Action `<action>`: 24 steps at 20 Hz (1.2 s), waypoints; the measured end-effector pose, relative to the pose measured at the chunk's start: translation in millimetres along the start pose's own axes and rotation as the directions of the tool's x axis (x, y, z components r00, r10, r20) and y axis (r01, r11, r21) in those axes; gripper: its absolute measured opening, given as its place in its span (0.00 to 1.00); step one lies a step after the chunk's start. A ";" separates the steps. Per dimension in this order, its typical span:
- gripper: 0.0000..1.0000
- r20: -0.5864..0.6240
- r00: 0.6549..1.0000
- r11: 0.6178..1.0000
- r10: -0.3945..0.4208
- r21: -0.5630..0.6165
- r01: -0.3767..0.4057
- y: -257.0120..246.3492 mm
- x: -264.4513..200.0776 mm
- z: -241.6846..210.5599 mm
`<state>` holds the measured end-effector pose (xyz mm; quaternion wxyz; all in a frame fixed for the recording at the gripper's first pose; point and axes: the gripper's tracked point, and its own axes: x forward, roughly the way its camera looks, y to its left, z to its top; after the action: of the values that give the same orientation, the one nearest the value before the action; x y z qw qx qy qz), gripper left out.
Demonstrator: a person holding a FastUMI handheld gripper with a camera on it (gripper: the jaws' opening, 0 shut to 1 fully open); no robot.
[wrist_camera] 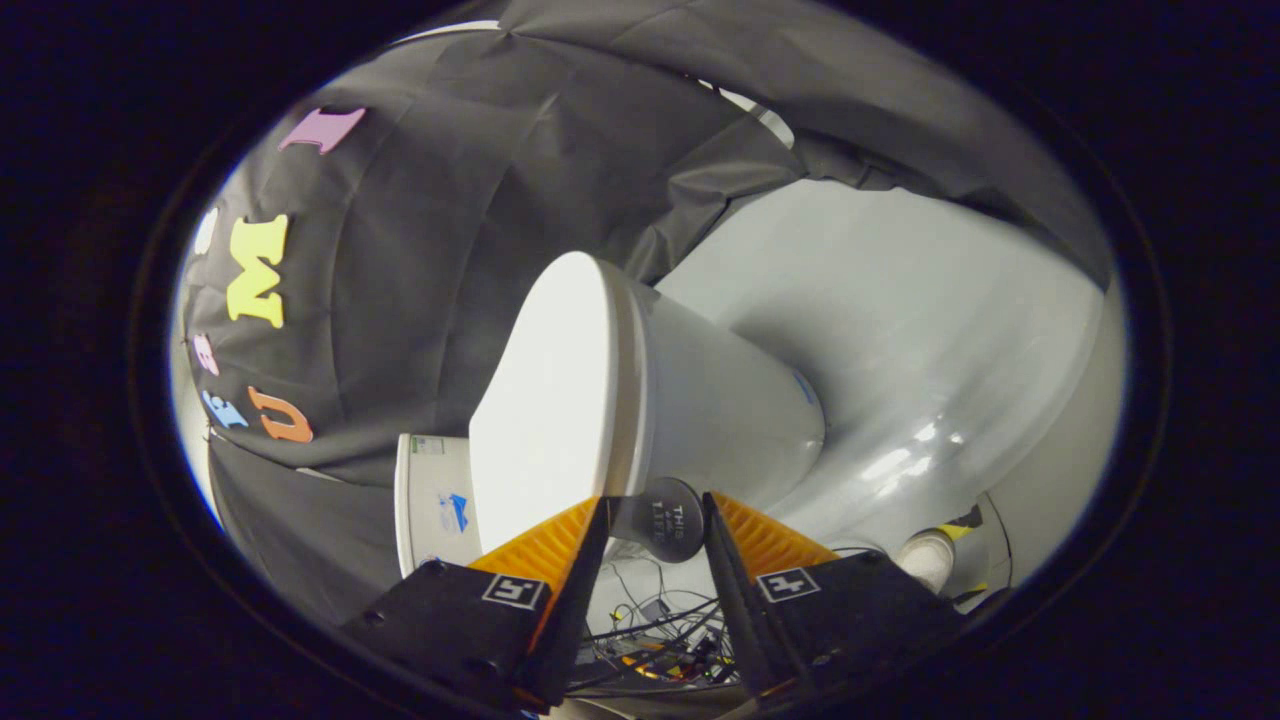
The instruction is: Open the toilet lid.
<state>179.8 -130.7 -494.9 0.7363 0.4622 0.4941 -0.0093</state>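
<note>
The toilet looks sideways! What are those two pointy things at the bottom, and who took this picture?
Nobody stood back to take it. A small camera rides on a hand-held gripper, a tool like big tweezers that a person carries. The camera looks forward along the tool, so when the tool tips, everything looks tipped too.

The two pointy things are its fingers. Just beyond them is the toilet, with its white lid lying shut on the bowl. A dark round tab sticks out from the lid's front edge, right between the fingers. They sit close on each side of it, but I cannot tell if they are squeezing it yet.

The grey floor lies beyond the bowl, and a tangle of cables shows between the fingers, under the tab.
</note>
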 end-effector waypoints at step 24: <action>0.07 0.063 0.995 0.997 0.074 -0.023 -0.073 -3.8 -8.3 0.2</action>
<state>174.0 -136.7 -491.3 0.7563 0.4717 0.4532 0.0081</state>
